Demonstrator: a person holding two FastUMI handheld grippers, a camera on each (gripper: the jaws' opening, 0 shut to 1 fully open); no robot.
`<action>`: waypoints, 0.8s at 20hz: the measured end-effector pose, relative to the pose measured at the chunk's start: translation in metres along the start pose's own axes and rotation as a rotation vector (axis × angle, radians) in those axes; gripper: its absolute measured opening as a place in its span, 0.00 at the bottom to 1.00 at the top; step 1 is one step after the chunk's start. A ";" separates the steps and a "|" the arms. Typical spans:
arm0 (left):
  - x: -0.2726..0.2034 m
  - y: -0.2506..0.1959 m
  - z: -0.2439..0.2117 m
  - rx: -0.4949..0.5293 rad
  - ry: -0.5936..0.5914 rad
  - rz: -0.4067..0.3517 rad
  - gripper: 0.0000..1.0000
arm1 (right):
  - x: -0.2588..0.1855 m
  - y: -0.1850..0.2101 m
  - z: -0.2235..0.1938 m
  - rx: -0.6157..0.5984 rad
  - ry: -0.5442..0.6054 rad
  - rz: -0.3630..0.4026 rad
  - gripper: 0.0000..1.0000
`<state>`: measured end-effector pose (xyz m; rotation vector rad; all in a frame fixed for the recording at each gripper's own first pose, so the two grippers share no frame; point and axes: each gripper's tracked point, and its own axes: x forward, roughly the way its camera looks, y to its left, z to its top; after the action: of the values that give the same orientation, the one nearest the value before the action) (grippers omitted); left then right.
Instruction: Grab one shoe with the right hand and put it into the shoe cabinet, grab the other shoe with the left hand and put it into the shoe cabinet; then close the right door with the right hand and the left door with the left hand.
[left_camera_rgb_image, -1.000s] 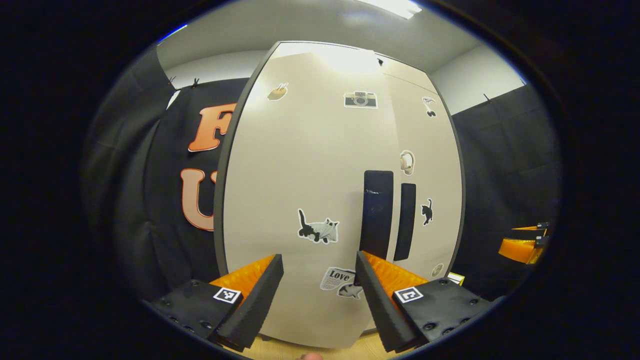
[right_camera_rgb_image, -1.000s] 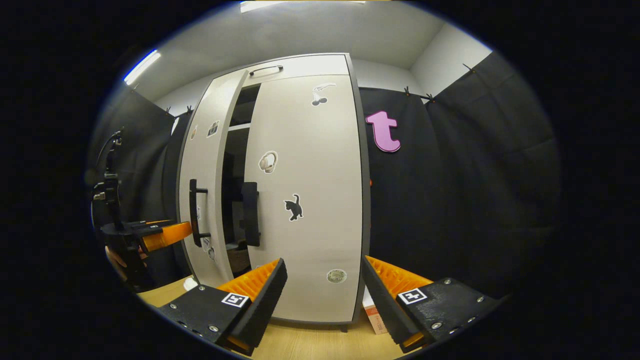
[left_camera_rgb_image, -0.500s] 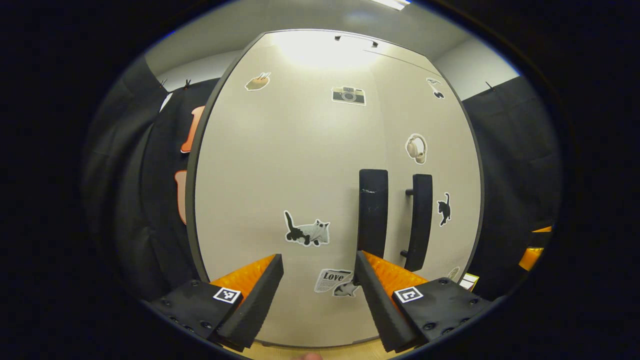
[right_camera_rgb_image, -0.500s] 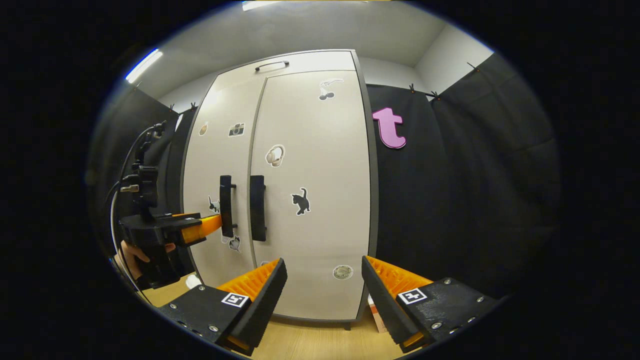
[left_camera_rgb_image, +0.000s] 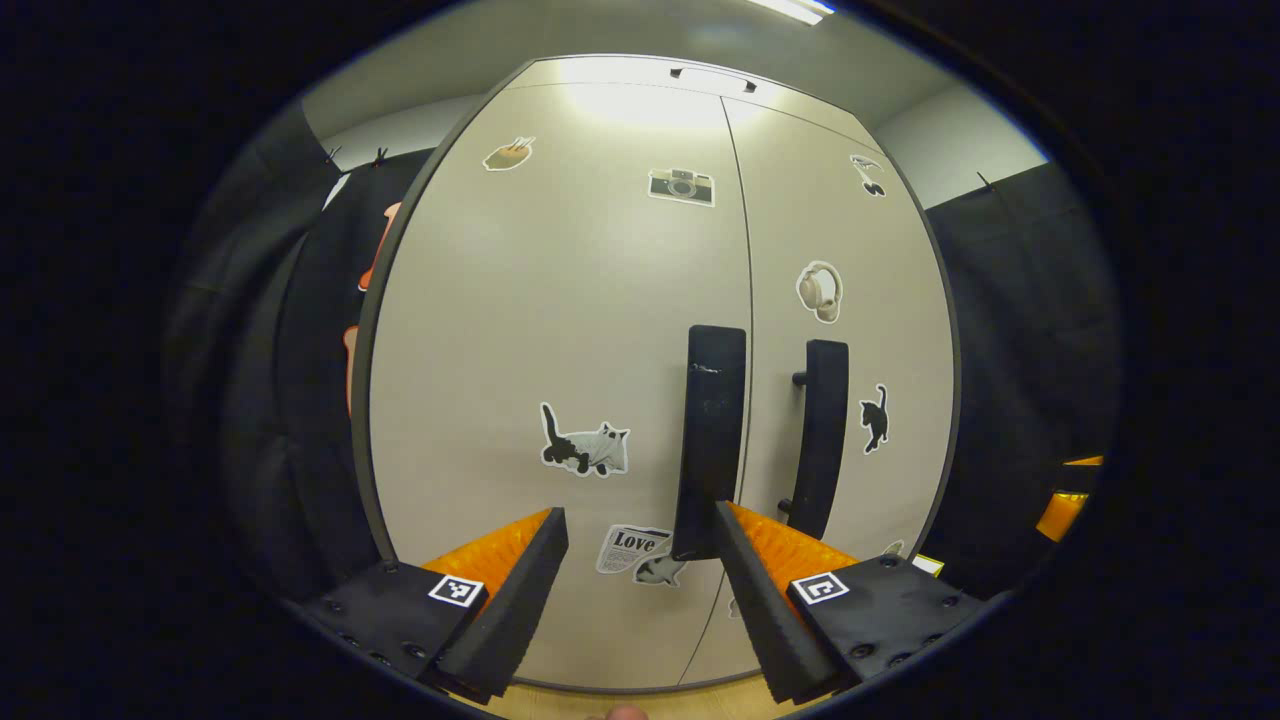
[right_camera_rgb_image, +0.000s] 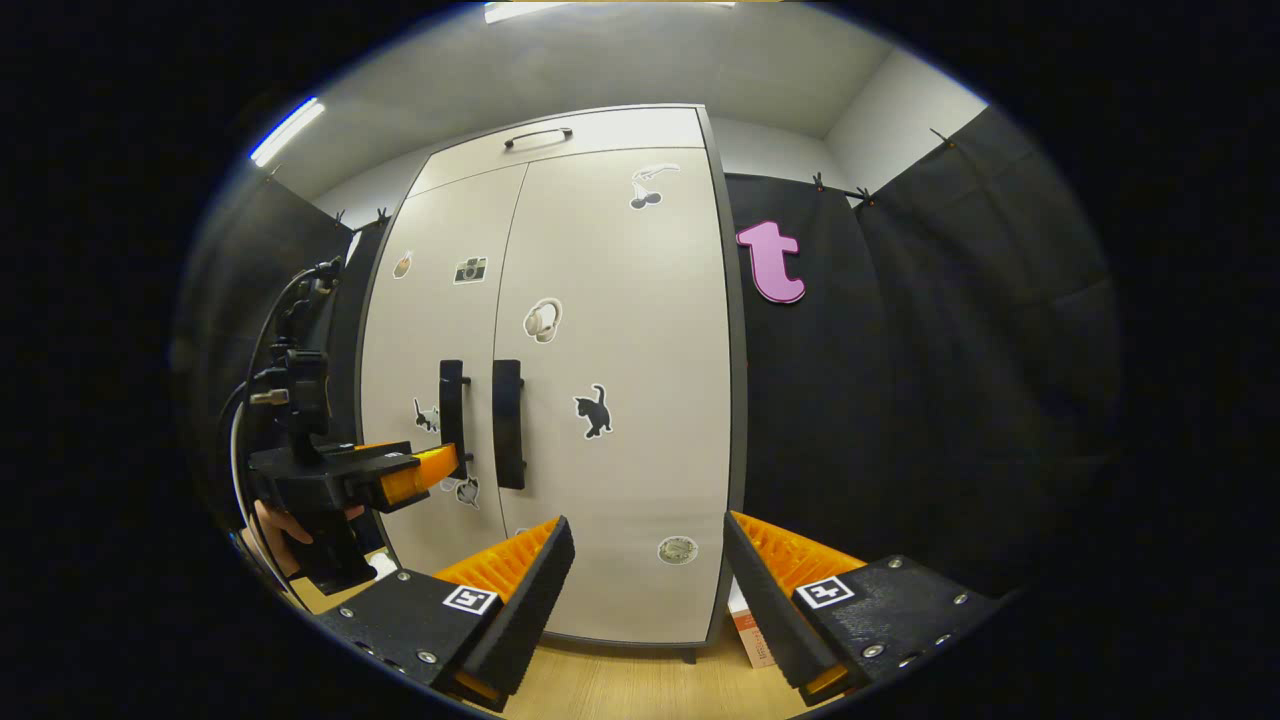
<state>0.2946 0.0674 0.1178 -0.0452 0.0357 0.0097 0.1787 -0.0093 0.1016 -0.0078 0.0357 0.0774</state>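
Note:
The pale shoe cabinet (left_camera_rgb_image: 600, 330) (right_camera_rgb_image: 640, 420) stands with both doors flush and sticker-covered. Its left door (left_camera_rgb_image: 560, 350) (right_camera_rgb_image: 430, 330) and right door (left_camera_rgb_image: 850, 330) (right_camera_rgb_image: 620, 400) each carry a black vertical handle, left handle (left_camera_rgb_image: 712, 440) (right_camera_rgb_image: 452, 415) and right handle (left_camera_rgb_image: 822, 430) (right_camera_rgb_image: 507, 420). My left gripper (left_camera_rgb_image: 640, 570) is open, right in front of the left door near the foot of its handle. In the right gripper view the left gripper (right_camera_rgb_image: 425, 472) points at the left door, held by a hand (right_camera_rgb_image: 285, 520). My right gripper (right_camera_rgb_image: 645, 585) is open before the right door's lower part, holding nothing.
The cabinet stands on a wooden floor (right_camera_rgb_image: 620, 685). Black cloth walls (right_camera_rgb_image: 900, 400) hang on both sides of it. A small box (right_camera_rgb_image: 750, 630) leans at the cabinet's lower right corner. A drawer handle (right_camera_rgb_image: 537, 135) sits on the top panel.
The left door swung from ajar to flush with the right door as my left gripper moved in against it. My right gripper stayed nearly still.

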 end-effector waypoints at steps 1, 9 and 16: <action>-0.007 0.003 0.005 -0.003 -0.012 0.005 0.96 | 0.000 0.001 0.000 0.001 -0.001 0.002 0.93; -0.070 0.026 0.011 -0.055 -0.014 0.047 0.96 | 0.008 0.023 -0.004 0.023 -0.017 0.039 0.93; -0.109 0.041 0.015 -0.007 -0.022 0.098 0.99 | 0.017 0.048 -0.013 0.047 -0.006 0.095 0.93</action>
<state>0.1861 0.1082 0.1345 -0.0506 0.0161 0.1080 0.1919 0.0394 0.0877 0.0416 0.0314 0.1714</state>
